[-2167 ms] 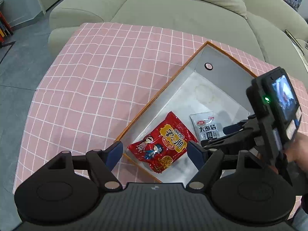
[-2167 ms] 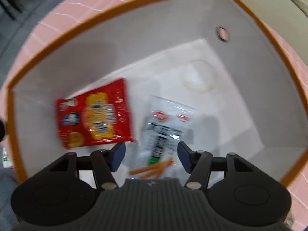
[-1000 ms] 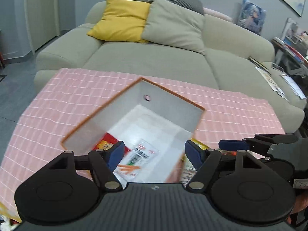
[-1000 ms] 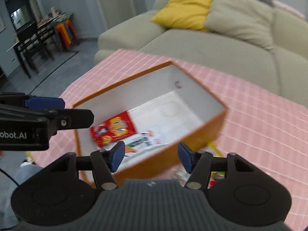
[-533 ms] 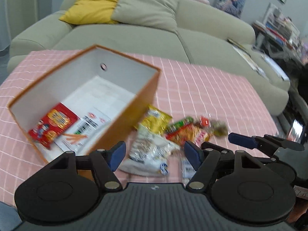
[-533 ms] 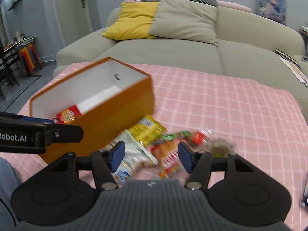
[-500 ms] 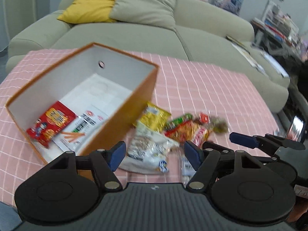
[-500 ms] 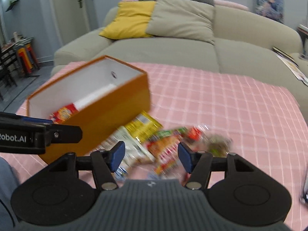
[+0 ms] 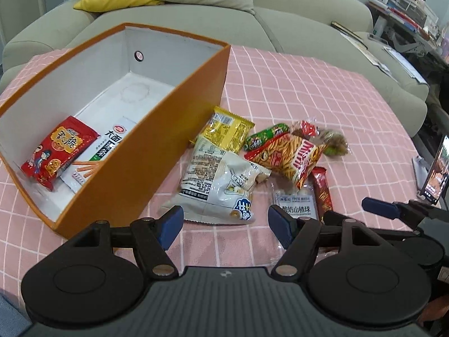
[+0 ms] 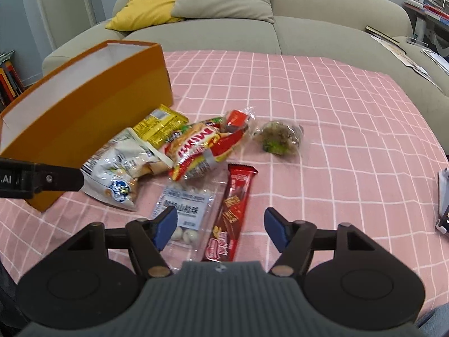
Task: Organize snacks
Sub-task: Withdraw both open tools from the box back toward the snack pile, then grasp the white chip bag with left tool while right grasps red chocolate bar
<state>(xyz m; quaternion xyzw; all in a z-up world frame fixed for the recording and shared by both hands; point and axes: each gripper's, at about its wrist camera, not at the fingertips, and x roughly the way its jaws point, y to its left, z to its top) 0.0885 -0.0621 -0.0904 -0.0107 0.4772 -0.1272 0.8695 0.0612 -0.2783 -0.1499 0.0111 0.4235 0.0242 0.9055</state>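
An orange box (image 9: 157, 151) holds a red packet (image 9: 60, 151) and a white packet (image 9: 109, 146). To its right lies a loose pile: white bag (image 9: 219, 179), yellow packet (image 9: 227, 132), red stick-snack bag (image 9: 289, 157). My left gripper (image 9: 226, 223) hangs open just short of the white bag, with nothing between its fingers. My right gripper (image 10: 221, 224) is opening above a red chocolate bar (image 10: 233, 213) and a clear packet of white balls (image 10: 185, 210). Its pads touch neither. A clear bag of green-brown bits (image 10: 280, 137) lies apart from the pile.
A pink checked cloth (image 10: 336, 118) covers the table. A phone (image 10: 443, 202) stands at its right edge. A grey-green sofa (image 10: 308, 31) with yellow and grey cushions runs behind it. The left gripper's finger (image 10: 42, 181) crosses the box in the right wrist view.
Both views have swung from the box interior to the snack pile and dropped closer to the table. The right gripper's jaws stand wider than half a second ago.
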